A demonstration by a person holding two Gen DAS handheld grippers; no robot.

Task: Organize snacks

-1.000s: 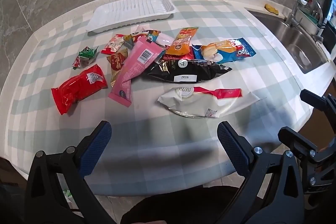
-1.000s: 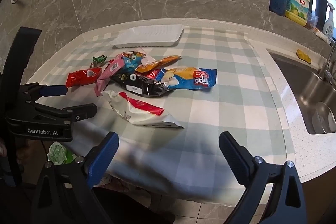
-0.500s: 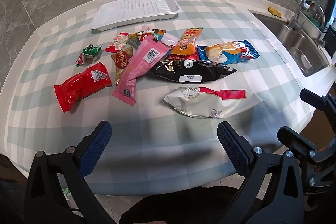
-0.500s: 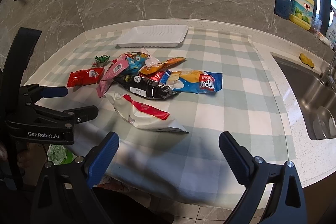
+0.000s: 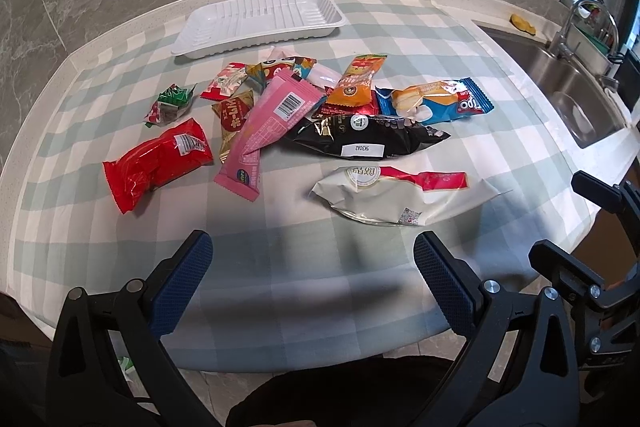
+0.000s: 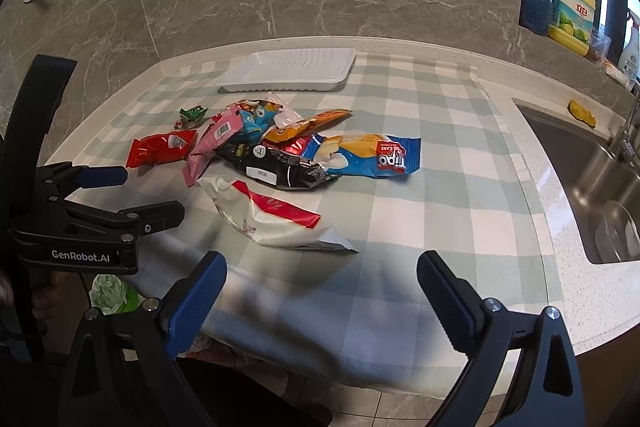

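The checked tablecloth (image 5: 360, 291) covers the counter, and at its far edge the white ribbed tray (image 5: 260, 19) sits with nothing in it, so by my reading the sorting has not begun and every snack is left to move. All the packets lie loose on the cloth in a heap between the tray and the grippers.

Nearest is the white pouch with a red stripe (image 5: 396, 195), lying apart from the rest. Behind it the black foil bag (image 5: 360, 139) touches the blue Tipo cake pack (image 5: 436, 101), and the long pink packet (image 5: 268, 123) overlaps its neighbours. The red packet (image 5: 156, 163) lies off to the left, with the small green candy wrapper (image 5: 170, 103) beyond it.

The left gripper (image 5: 312, 283) and right gripper (image 6: 322, 293) both hover over the near edge, fingers spread wide and holding nothing.
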